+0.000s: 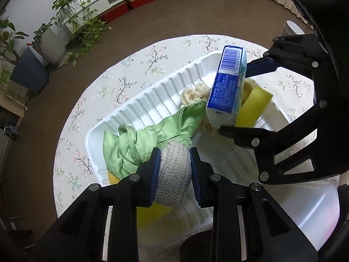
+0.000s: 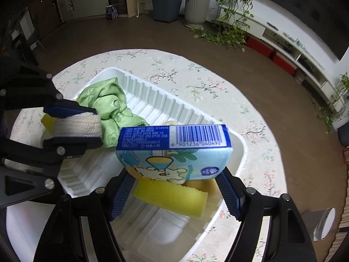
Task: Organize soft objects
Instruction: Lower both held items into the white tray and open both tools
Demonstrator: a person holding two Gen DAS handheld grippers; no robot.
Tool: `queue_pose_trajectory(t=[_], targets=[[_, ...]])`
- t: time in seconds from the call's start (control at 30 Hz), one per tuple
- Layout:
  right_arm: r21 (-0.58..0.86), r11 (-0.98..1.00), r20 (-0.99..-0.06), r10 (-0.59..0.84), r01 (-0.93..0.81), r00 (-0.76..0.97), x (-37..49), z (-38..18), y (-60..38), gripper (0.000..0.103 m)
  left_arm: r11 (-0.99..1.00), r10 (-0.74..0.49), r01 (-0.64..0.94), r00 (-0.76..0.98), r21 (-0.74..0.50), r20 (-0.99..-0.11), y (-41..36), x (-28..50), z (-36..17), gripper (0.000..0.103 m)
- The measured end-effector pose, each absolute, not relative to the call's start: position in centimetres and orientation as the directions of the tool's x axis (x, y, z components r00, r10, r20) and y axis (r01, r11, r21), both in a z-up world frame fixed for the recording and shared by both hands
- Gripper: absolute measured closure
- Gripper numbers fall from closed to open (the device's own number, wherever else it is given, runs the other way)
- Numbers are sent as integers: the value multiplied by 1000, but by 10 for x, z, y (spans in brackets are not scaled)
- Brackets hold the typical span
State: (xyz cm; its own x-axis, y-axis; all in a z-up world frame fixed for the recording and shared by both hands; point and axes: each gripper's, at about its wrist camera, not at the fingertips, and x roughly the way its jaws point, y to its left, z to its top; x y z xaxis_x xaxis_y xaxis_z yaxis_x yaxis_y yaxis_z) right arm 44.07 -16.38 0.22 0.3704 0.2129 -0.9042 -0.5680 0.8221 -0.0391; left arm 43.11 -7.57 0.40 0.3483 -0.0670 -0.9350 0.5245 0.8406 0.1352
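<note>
Left gripper [image 1: 173,170] pinching the woven pad [image 1: 173,174], right gripper [image 2: 174,187] clamping the tissue pack [image 2: 174,150]: lower both gently into the white tray [image 1: 139,100].

Yellow sponge [image 1: 150,215] mostly under woven pad [image 1: 173,174]

A tray [image 1: 152,100] sits on the desk [image 1: 130,69]. In the tray, a cloth [image 1: 139,144] lies toward one end, a sponge [image 2: 172,198] toward the other, and a fluffy bundle [image 1: 196,92] between them by the ribbed wall. Above the tray hang a woven roll [image 1: 173,171], over the cloth end, and a tissue pack [image 2: 174,150], over the sponge. Potted plants [image 2: 196,6] stand on the floor beyond the desk.
</note>
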Motion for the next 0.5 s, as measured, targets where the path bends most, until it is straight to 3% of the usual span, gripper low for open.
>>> queue_pose_trajectory(t=[0.37,0.5], targets=[[11,833,-915,232,-554,331,446,-6,-169,26,843,-60,523,326,127,-943,-76,435,2,77],[34,835,-908,255,-549,332,447,-2,-172,17,844,-77,527,304,100,-949,-74,437,1,77]])
